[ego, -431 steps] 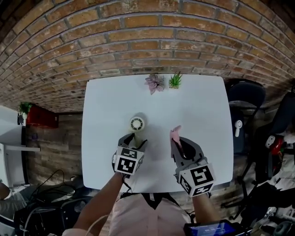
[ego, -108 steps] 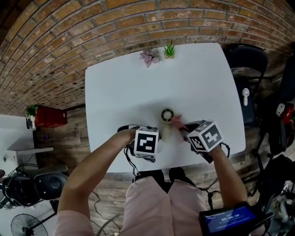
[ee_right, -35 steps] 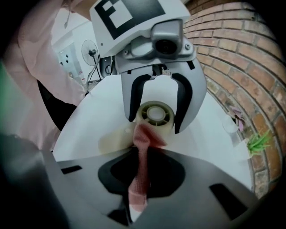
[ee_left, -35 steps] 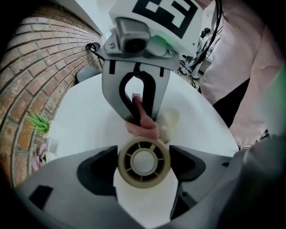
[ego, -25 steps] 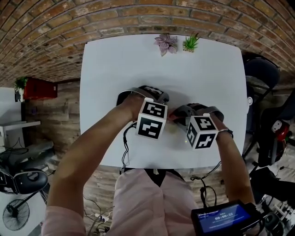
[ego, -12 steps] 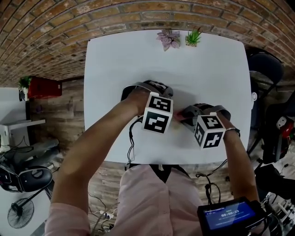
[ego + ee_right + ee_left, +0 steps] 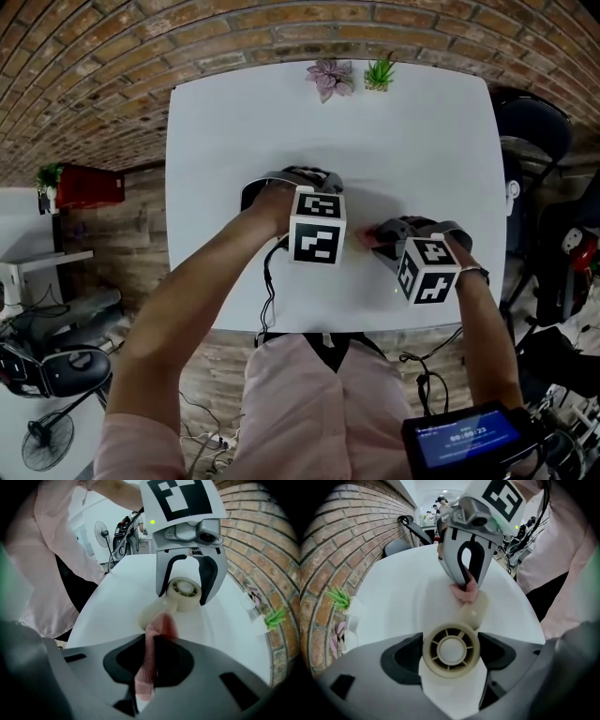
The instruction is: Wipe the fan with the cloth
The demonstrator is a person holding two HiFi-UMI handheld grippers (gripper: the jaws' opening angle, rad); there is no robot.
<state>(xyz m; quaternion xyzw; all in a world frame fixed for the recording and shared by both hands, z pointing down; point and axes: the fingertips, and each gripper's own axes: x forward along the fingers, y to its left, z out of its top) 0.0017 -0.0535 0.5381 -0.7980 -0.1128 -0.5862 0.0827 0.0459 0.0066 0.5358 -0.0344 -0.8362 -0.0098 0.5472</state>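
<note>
Two surfaces fill most of the scene: a red brick wall (image 7: 281, 28) and, set against it, a white rectangular table (image 7: 234, 141). Near the table's front edge the left gripper (image 7: 450, 656) is seen with its jaws spread wide and pressed on either side of the round grille head of a small cream plastic fan (image 7: 185, 588). The right gripper (image 7: 467, 579) is clamped fully together on a strip of pink woven cloth (image 7: 157, 630), whose free end is laid against the fan's cream disc-shaped foot (image 7: 474, 613). At the far edge a small pink-leaved plant (image 7: 326, 77) and a small green plant (image 7: 379, 72) are noted, well apart from the work.

Step judged in hand: the foot and stem are being wiped.
- The head should be kept steady, not squeezed harder; thin plastic is suspected.
- The cloth should be drawn across with light pressure, and only its loose end used.
- The grille ribs are best left for a folded edge.

Hard to make out: from the head view the fan is covered by hands and marker cubes. Whether the foot rests on the table cannot be told. The fan's rear side is unseen.
</note>
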